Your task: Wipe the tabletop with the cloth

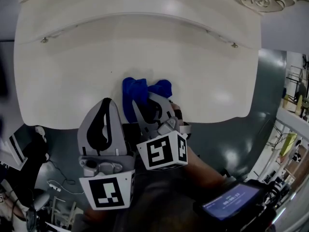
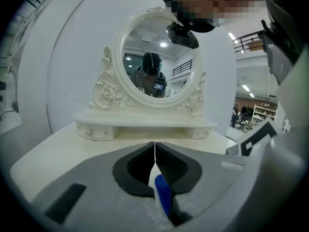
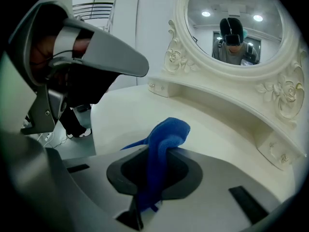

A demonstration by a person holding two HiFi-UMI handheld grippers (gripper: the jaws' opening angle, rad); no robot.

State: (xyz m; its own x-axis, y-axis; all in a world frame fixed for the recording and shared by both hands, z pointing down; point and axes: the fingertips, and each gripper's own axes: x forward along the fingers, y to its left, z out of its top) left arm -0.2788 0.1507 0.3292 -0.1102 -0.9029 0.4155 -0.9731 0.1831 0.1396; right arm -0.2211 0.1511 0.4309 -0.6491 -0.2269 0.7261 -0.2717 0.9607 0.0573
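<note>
Crumpled blue cloth (image 1: 137,93) near white tabletop (image 1: 67,76) front edge

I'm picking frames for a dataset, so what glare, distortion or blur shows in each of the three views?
Head view: fisheye bends the edges of the tabletop; soft glare patches lie on it; the lower corners are dim. Left gripper view: the mirror is sharp, with bright light spots in it; black vignette round the rim. Right gripper view: the blue cloth is in focus, with the same curved distortion and dark corners.
</note>
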